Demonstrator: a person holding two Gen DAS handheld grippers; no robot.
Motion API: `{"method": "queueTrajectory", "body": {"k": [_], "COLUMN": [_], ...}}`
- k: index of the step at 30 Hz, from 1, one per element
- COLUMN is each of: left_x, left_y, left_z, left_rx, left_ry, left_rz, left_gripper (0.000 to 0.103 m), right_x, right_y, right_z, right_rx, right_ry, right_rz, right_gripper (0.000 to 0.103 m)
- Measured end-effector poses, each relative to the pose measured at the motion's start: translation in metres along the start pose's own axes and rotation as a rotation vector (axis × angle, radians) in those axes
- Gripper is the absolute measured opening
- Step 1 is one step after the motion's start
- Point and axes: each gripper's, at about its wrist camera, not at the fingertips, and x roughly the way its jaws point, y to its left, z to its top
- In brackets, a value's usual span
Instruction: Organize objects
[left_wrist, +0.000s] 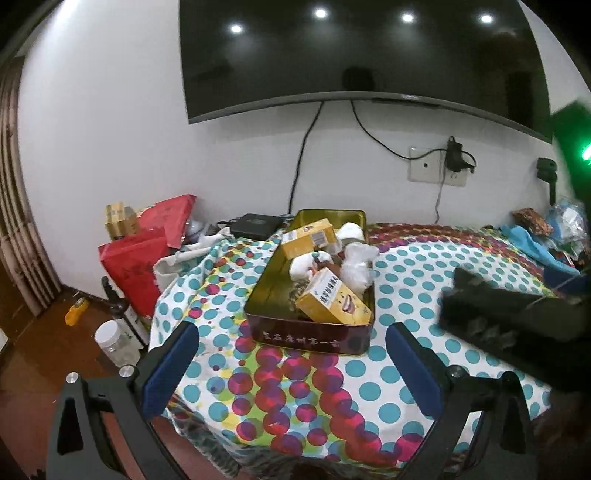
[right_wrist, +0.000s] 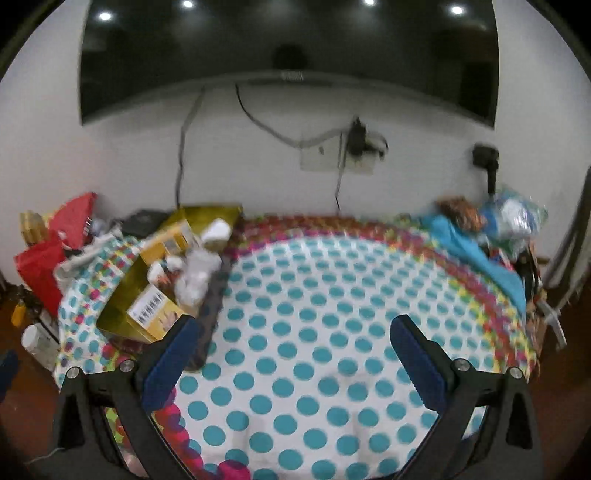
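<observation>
A gold and dark red tin box (left_wrist: 258, 306) stands on the polka-dot cloth. It holds two yellow cartons (left_wrist: 332, 299), a crumpled white bag (left_wrist: 356, 266) and small white items. My left gripper (left_wrist: 291, 354) is open and empty, just in front of the tin's near wall. My right gripper (right_wrist: 295, 350) is open and empty over bare cloth, to the right of the tin (right_wrist: 118, 314). The right gripper's black body (left_wrist: 517, 314) shows at the right edge of the left wrist view.
The dotted cloth (right_wrist: 314, 295) covers the table. Red bags (left_wrist: 140, 266) and a small carton stand at the far left. A clear jar (left_wrist: 114, 343) stands on the floor at left. A blue cloth and plastic packets (right_wrist: 509, 221) lie at the far right. A TV hangs on the wall.
</observation>
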Motion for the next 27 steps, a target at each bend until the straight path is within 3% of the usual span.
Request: {"method": "queueTrajectory", "body": {"k": [4,8,18,27], "left_x": [0.005,0.005,0.006,0.002], "left_y": [-0.002,-0.004,-0.019,-0.025], "left_z": [-0.001,0.002,0.005,0.005], "left_rx": [0.040,0.046,0.078,0.082], "left_ry": [0.007,-0.007,0.006,0.015], "left_rz": [-0.028,-0.056,-0.034,-0.079], "left_gripper": [0.103,0.103,0.103,0.103], "right_x": [0.015,0.011,-0.003,-0.010], "right_y": [0.003,0.009,0.009,-0.001], "right_z": [-0.014,-0.009,0.008,0.009], "right_rx": [0.027,-0.009,-0.028,-0.019], "right_ry": [0.031,-0.019,-0.080,-0.096], "right_rz": [-0.047,-0.073,-0.071,-0.084], "right_gripper": [0.103,0.103,0.103,0.103]}}
